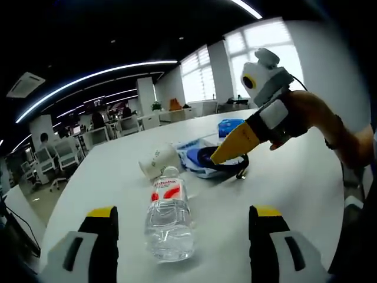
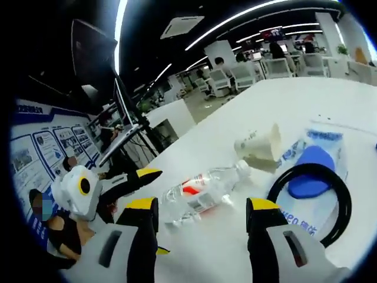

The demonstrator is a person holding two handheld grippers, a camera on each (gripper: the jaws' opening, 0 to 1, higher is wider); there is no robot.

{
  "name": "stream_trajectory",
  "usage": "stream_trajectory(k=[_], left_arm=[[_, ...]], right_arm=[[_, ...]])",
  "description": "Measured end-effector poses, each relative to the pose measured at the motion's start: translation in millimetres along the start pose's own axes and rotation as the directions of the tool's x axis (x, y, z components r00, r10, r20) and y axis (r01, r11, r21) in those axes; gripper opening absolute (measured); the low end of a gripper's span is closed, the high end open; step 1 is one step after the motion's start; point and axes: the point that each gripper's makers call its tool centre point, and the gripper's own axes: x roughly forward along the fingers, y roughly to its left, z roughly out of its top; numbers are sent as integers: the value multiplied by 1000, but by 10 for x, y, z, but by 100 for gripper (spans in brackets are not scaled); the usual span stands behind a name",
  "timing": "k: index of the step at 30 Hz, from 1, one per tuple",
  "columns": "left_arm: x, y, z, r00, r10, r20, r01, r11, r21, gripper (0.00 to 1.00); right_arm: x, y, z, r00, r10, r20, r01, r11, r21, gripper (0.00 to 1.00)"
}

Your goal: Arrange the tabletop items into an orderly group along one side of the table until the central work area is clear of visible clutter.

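**Bottle on its side between two spread grippers, clutter still mid-table**

In the left gripper view, the left gripper (image 1: 184, 236) hangs low over the white table (image 1: 294, 183) with its yellow-tipped jaws spread wide and nothing between them. Just ahead, in line with the gap, a clear plastic water bottle (image 1: 171, 215) lies on its side, red-and-white label near the neck, cap pointing away. Beyond the cap a white paper cup (image 1: 156, 160) also lies tipped over, close to the bottle. Beside the cup sits a blue-and-white plastic packet (image 1: 191, 154) with a black looped cable (image 1: 227, 166) on it, and a small blue box (image 1: 230, 127) stands just behind. The right gripper (image 1: 235, 147) comes in from the right, held in a person's hand (image 1: 306, 115), its yellow tip hovering over the cable; from here I cannot tell how its jaws stand.

The right gripper view settles that: the right gripper's (image 2: 203, 236) jaws are spread apart and empty. The bottle (image 2: 203, 191) lies just ahead of them, the cup (image 2: 262, 147) past it, the cable (image 2: 312, 200) looped on the packet (image 2: 321, 147) to the right. The left gripper (image 2: 132, 180) enters from the left, near the bottle's base. Office desks and chairs fill the far background.
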Motion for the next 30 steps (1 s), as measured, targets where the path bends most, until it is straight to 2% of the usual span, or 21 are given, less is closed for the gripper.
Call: stream_trajectory(k=[7, 19, 30], left_arm=[[-2, 5, -11, 1000, -5, 9, 5, 1000, -16, 91], [12, 13, 3, 1000, -7, 6, 7, 1000, -7, 91], [26, 30, -23, 1000, -10, -1, 10, 1000, -12, 91]], right_arm=[[33, -81, -64, 998, -55, -25, 54, 996, -74, 56], [72, -32, -116, 998, -20, -54, 18, 999, -34, 55], [141, -89, -154, 998, -16, -68, 17, 1000, 3, 55]])
